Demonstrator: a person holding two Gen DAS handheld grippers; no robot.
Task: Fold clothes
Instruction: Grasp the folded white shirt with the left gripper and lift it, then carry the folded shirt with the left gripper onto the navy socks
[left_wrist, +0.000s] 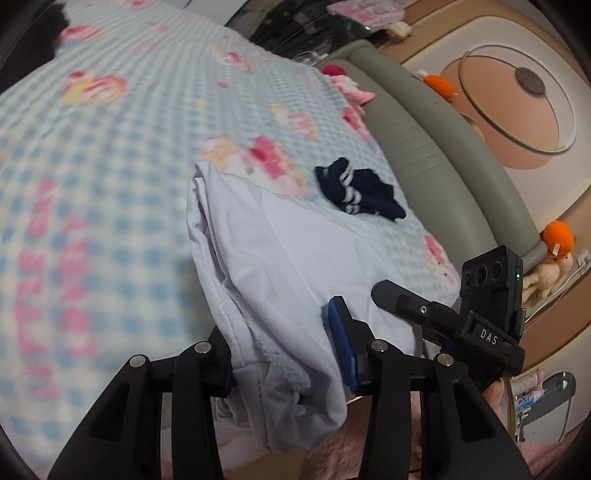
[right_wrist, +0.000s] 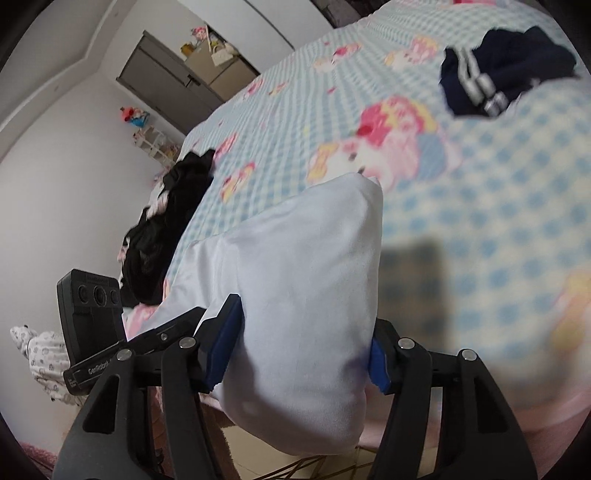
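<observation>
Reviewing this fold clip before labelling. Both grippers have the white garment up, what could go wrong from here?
1. The left gripper pinches bunched layers of the white garment; a layer could slip free.
2. The navy socks lie close behind; laying the garment down may cover or drag them.
3. The right gripper holds it near the bed edge, so slack might slide off the checked blanket.

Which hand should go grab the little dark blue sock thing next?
Probably the right. In its view the navy garment lies on the bed ahead of the right tool. But both tools, the left tool too, are shut on the white garment.
</observation>
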